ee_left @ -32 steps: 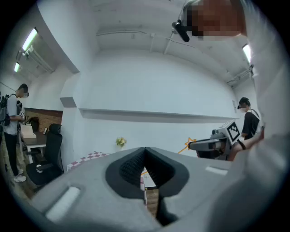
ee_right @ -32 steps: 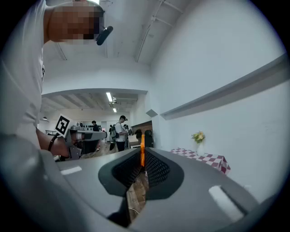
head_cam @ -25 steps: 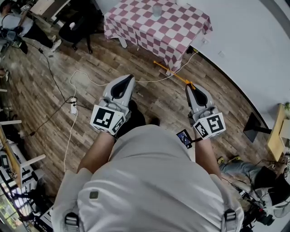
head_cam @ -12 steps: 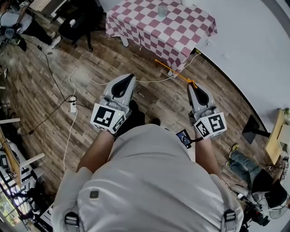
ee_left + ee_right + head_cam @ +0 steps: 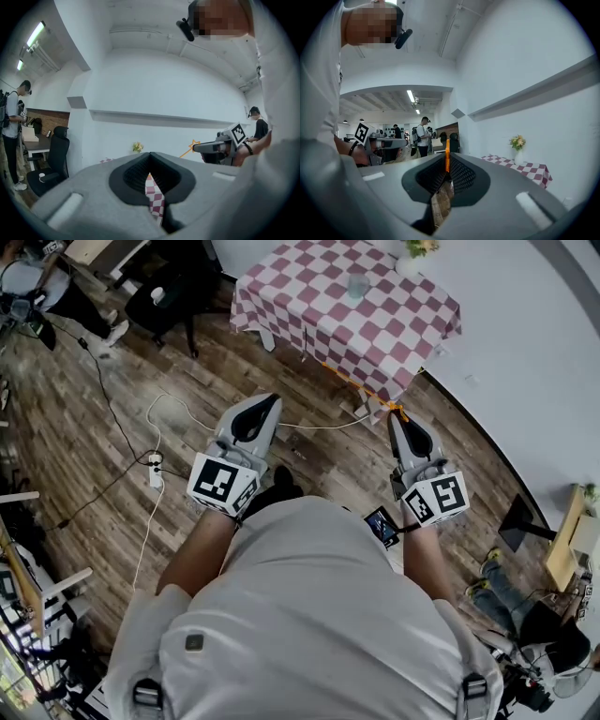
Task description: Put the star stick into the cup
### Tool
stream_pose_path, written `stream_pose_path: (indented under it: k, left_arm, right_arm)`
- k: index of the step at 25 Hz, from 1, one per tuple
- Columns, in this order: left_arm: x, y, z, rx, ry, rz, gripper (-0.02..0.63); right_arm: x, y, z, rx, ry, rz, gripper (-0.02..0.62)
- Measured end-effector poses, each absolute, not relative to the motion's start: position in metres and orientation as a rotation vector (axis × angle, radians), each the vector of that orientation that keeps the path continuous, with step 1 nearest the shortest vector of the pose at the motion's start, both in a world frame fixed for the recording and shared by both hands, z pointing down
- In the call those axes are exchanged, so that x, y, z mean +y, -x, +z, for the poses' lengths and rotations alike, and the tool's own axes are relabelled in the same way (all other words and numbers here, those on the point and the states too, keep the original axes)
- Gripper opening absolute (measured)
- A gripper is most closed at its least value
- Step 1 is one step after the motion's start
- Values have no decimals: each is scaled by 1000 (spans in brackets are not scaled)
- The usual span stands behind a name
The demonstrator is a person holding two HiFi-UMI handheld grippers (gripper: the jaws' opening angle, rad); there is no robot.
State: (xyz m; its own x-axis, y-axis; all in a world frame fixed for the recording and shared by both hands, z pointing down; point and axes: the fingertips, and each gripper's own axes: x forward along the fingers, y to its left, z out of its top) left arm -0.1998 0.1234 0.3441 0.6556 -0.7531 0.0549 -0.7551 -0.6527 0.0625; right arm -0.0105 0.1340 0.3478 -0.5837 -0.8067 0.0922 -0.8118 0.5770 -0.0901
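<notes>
The right claw (image 5: 406, 424) is clamped on the stick (image 5: 447, 157). The left claw (image 5: 255, 414) is closed and empty. The cup (image 5: 356, 285) stands on the surface (image 5: 300, 306), well apart from both. I judge the approach and the insertion are not yet done.

In the head view the star stick (image 5: 394, 410) shows only as an orange scrap at the far tip of the right gripper (image 5: 403, 425) — its held end lies hidden between the jaws. The cup (image 5: 356, 285) on the far table (image 5: 300, 301) is too small to tell its contents, and the flower vase (image 5: 411, 255) is cut by the top edge.
</notes>
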Motion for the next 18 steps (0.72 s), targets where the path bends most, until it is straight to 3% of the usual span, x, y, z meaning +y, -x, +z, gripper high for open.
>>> stream_pose_path:
  k: [9, 18]
  left_arm:
    - [78, 240, 339, -1191, -2830, 46, 3]
    - [53, 245, 340, -1190, -2825, 45, 3]
  right_arm:
    - [90, 61, 341, -2733, -1471, 174, 28]
    - [61, 66, 338, -2736, -1466, 170, 28]
